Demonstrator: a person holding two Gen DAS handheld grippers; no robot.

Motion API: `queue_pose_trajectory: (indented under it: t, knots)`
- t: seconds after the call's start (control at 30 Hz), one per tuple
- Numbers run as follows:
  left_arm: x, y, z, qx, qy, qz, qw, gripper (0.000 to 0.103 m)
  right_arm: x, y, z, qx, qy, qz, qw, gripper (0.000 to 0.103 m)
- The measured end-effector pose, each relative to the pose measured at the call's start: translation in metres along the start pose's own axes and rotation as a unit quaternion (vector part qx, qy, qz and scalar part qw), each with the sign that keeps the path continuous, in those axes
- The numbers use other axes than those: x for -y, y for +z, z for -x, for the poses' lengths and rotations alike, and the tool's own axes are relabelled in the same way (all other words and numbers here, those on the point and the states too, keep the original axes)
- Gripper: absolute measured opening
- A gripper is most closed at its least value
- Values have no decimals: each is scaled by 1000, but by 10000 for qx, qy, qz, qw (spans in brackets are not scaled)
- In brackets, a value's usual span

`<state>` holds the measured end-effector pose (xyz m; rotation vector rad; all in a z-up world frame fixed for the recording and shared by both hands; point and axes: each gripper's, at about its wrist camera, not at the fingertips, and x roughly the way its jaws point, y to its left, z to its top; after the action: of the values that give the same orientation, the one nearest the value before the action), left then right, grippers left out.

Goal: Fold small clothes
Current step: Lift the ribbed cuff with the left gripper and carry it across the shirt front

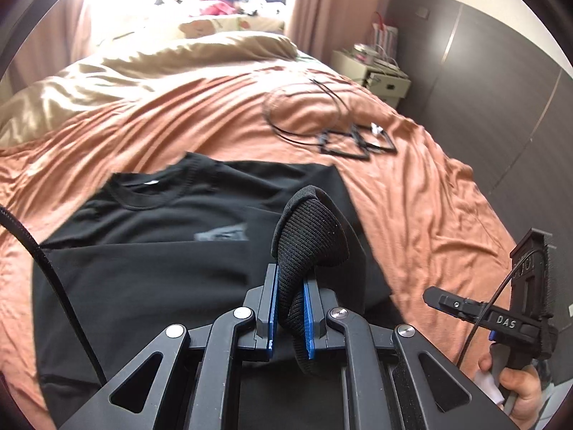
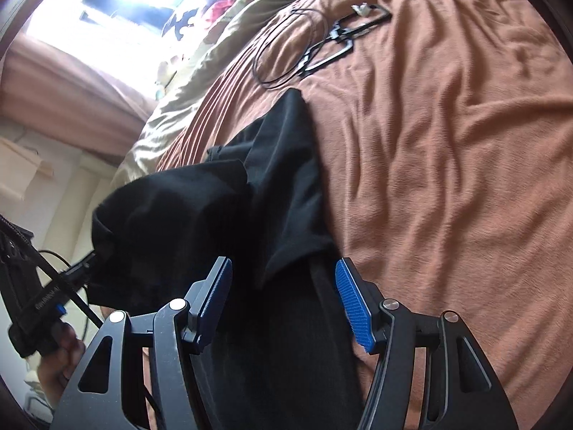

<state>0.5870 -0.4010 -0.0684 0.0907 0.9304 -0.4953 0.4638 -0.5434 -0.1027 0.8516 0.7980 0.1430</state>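
From your left wrist view, your left claw (image 1: 290, 308) is clamped on a ribbed black cuff (image 1: 309, 236) of the black sweatshirt (image 1: 161, 236), which lies spread on the orange bed sheet (image 1: 412, 193). Black cables (image 1: 322, 118) lie farther up the bed.

From your right wrist view, your right claw (image 2: 283, 297) stands apart over the sweatshirt's dark fabric, gripping nothing.

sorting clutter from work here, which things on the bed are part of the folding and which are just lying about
Part of the job:
- black sweater
- its ribbed cuff, pinched in the left tongs

Just lying about:
- coiled black cable
- black square frames
- beige duvet
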Motion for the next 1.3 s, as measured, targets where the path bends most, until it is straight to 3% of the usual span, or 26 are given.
queue_pose_trajectory:
  t: [0.3, 0.43, 0.77, 1.03, 1.3]
  knots:
    - [-66, 8, 39, 321, 463, 177, 9983, 13, -6, 12, -44, -233, -533, 269, 9979, 58]
    - [-99, 15, 58, 502, 668, 312, 9960, 12, -6, 17, -63, -406, -998, 514, 9929, 58]
    - [-166, 18, 85, 760, 911, 787, 9898, 12, -26, 19, -97, -584, -1634, 1138, 9782, 58]
    - [-207, 7, 95, 817, 1092, 1189, 9835, 12, -20, 19, -101, -482, -1608, 1004, 9807, 56]
    - [-238, -24, 70, 528, 1205, 1438, 9808, 12, -15, 12, -84, -378, -1627, 779, 9829, 38]
